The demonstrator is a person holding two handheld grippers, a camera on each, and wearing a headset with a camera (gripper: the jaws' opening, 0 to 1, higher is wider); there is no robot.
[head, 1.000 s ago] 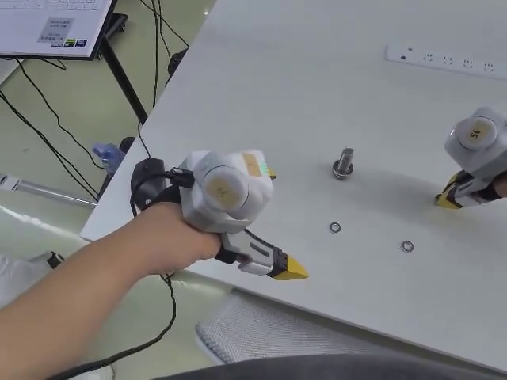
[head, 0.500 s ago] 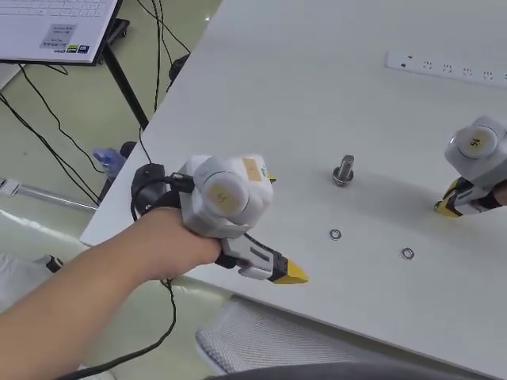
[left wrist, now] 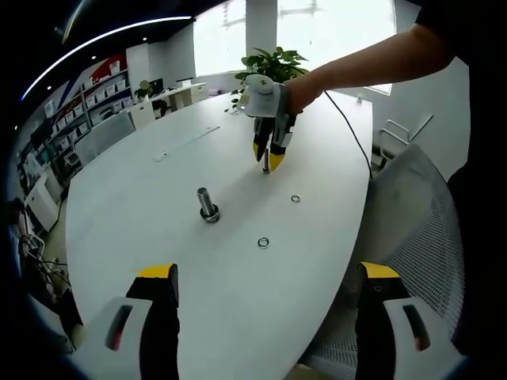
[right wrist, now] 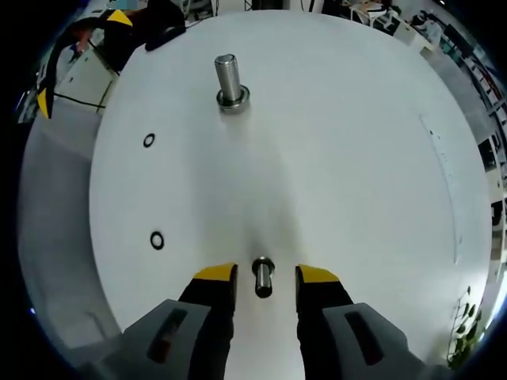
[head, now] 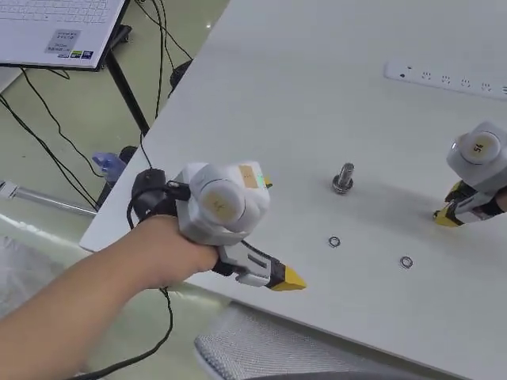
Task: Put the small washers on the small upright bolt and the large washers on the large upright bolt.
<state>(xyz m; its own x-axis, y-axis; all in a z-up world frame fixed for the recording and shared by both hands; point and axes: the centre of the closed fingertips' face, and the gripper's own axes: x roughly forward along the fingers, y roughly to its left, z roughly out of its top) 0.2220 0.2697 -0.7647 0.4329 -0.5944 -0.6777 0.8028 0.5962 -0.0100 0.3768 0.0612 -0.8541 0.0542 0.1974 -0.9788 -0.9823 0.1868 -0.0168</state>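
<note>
While neither gripper holds a washer, step: the first pick-up is not yet made, as I judge it.
Left gripper (head: 287, 278): jaws spread wide and empty, over the near edge of the table (head: 317, 95), aimed toward the rings.
Right gripper (right wrist: 265, 275): jaws apart, with a gap on each side of the small bolt (right wrist: 262, 277), which stands upright between the tips; nothing is pinched.
Large bolt (head: 343, 178): upright mid-table, well apart from the small one. A ring sits at its base; bolt head or washer, I cannot tell.
Washers: two lie flat and loose. The near washer (head: 333, 241) is just in front of the large bolt, and the far washer (head: 405, 262) is nearer the right gripper. Which size each is cannot be told.
Next move: probably lower the left gripper onto the near washer, close on its rim, lift it, and thread it over the matching bolt. A thin flat ring calls for a low, careful pinch.
Writing: the stickers on the laptop (head: 55, 28) and the round marks on the gripper caps are too blurred to read. The power strip (head: 444, 75) shows no legible text.
</note>
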